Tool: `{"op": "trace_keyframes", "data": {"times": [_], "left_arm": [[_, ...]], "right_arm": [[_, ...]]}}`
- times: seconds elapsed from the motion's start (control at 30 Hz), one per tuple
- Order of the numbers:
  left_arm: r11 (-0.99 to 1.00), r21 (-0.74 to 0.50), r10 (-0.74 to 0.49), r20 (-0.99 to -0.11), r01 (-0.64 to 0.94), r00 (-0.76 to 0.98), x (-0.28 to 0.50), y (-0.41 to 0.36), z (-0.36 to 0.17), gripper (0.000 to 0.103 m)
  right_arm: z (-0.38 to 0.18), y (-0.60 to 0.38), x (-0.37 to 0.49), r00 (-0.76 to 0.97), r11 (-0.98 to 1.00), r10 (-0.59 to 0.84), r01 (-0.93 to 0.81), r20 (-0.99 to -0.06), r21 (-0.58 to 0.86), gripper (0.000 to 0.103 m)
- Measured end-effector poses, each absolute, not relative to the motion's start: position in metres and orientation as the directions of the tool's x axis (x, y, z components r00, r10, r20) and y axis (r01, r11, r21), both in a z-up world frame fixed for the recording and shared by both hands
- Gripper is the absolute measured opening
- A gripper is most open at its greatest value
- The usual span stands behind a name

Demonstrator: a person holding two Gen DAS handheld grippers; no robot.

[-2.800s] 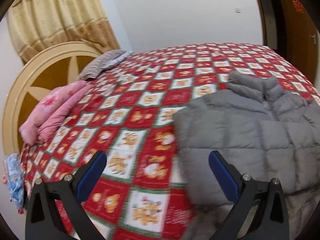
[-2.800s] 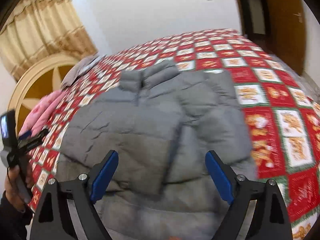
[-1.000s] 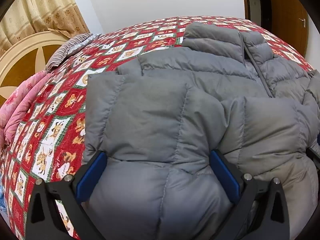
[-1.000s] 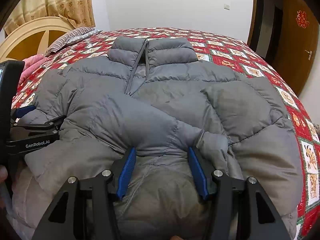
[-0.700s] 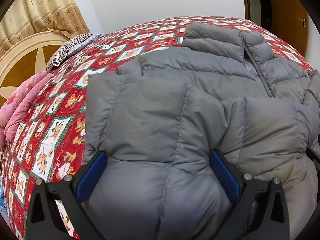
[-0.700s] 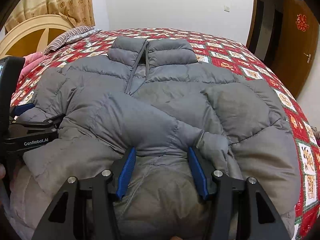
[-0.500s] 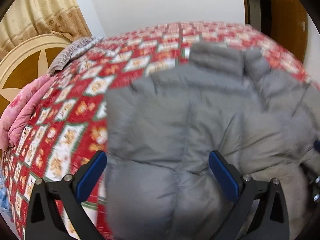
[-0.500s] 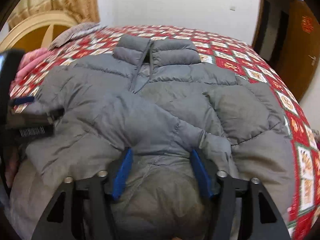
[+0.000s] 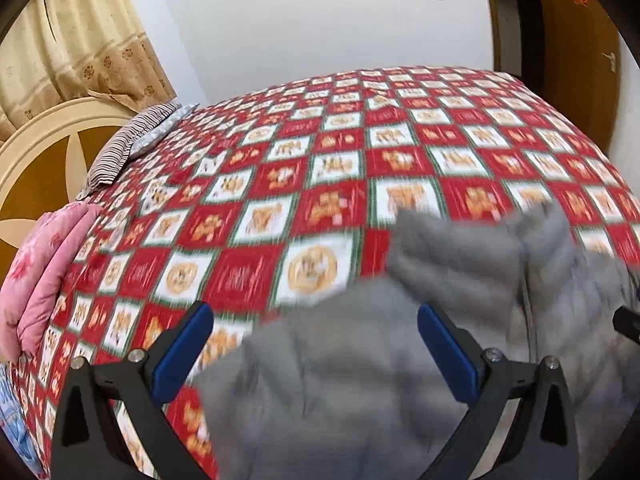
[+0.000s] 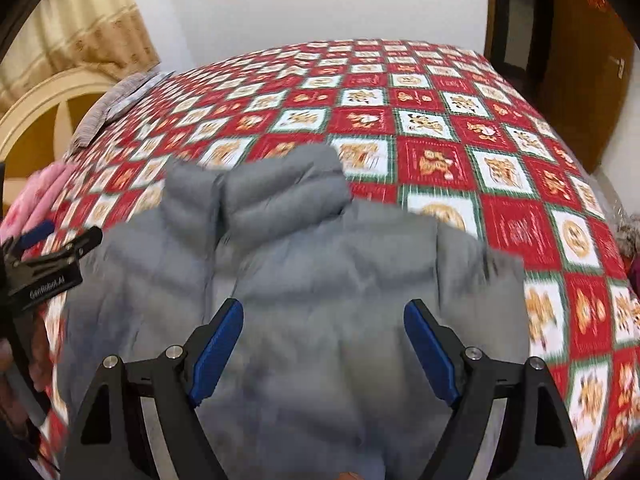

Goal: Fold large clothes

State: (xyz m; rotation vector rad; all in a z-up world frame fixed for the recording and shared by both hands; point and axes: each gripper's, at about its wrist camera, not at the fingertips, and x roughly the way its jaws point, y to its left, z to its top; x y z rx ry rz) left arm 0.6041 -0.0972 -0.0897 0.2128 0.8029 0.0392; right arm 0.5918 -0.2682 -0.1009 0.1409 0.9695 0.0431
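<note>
A grey puffer jacket (image 10: 320,264) lies on the bed's red patterned quilt (image 10: 432,120), its collar (image 10: 256,188) at the far end. Both views are blurred by motion. My right gripper (image 10: 324,344) hangs above the jacket's lower middle. Its jaws are opening and no fabric is pinched between the blue pads. In the left wrist view the jacket (image 9: 400,344) fills the lower right. My left gripper (image 9: 316,352) stands wide open over its left edge and holds nothing. The left gripper (image 10: 44,256) also shows at the left edge of the right wrist view.
A folded pink blanket (image 9: 40,272) and a striped pillow (image 9: 132,140) lie by the round headboard (image 9: 36,152) on the left. A blue cloth (image 9: 16,420) hangs at the lower left. A wooden door (image 9: 580,60) stands at the far right.
The right jaws, which were around a fold of the jacket's sleeve, have let go and widened. Both grippers have pulled back and up, so more quilt shows beyond the jacket.
</note>
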Motion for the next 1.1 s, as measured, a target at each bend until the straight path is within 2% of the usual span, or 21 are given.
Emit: {"op": "trace_keyframes", "data": {"times": [0.17,0.37,0.53,0.57,0.63,0.67,0.7,0.73,0.77,0.83,0.87,0.97,1.1], "left_arm": [[0.995,0.100,0.064,-0.762,0.018,0.644,0.664,-0.110,-0.089,0.103],[0.992,0.117,0.073,-0.793,0.035,0.604,0.702,-0.130,-0.104,0.103],[0.989,0.129,0.057,-0.797,0.077,0.602,0.701,-0.138,-0.112,0.103],[0.988,0.125,0.049,-0.798,0.087,0.600,0.699,-0.138,-0.113,0.100],[0.986,0.121,0.033,-0.806,0.111,0.590,0.694,-0.139,-0.116,0.081],[0.986,0.105,0.011,-0.820,0.130,0.572,0.692,-0.138,-0.119,0.062],[0.986,0.072,-0.023,-0.834,0.150,0.551,0.690,-0.137,-0.120,0.042],[0.985,0.038,-0.060,-0.845,0.171,0.532,0.688,-0.135,-0.121,0.033],[0.983,0.029,-0.071,-0.847,0.179,0.527,0.685,-0.136,-0.120,0.020],[0.980,0.034,-0.082,-0.834,0.198,0.546,0.673,-0.136,-0.114,0.016],[0.977,0.037,-0.090,-0.823,0.210,0.561,0.665,-0.136,-0.109,0.014],[0.964,0.075,-0.098,-0.793,0.255,0.602,0.640,-0.135,-0.097,0.012],[0.944,0.142,-0.093,-0.754,0.299,0.651,0.608,-0.125,-0.092,0.011]], "right_arm": [[-0.101,-0.288,0.656,0.563,0.966,0.135,0.109,-0.816,0.235,0.083],[-0.100,-0.288,0.716,0.547,0.950,0.150,0.150,-0.823,0.273,0.087],[-0.114,-0.280,0.745,0.482,0.962,0.112,0.167,-0.869,0.216,0.088],[-0.118,-0.279,0.746,0.466,0.965,0.111,0.162,-0.878,0.208,0.088],[-0.122,-0.278,0.745,0.448,0.968,0.115,0.152,-0.887,0.202,0.088],[-0.123,-0.277,0.742,0.441,0.969,0.126,0.136,-0.888,0.205,0.088],[-0.123,-0.277,0.738,0.441,0.971,0.127,0.130,-0.889,0.203,0.084],[-0.123,-0.278,0.733,0.443,0.972,0.129,0.122,-0.887,0.202,0.061],[-0.123,-0.278,0.731,0.436,0.973,0.134,0.111,-0.890,0.200,0.031],[-0.121,-0.280,0.721,0.425,0.975,0.144,0.094,-0.894,0.201,0.024],[-0.118,-0.281,0.717,0.430,0.978,0.139,0.085,-0.892,0.193,0.017],[-0.106,-0.283,0.696,0.454,0.983,0.133,0.050,-0.881,0.175,0.009],[-0.092,-0.292,0.666,0.491,0.987,0.125,0.025,-0.862,0.158,0.006]]}}
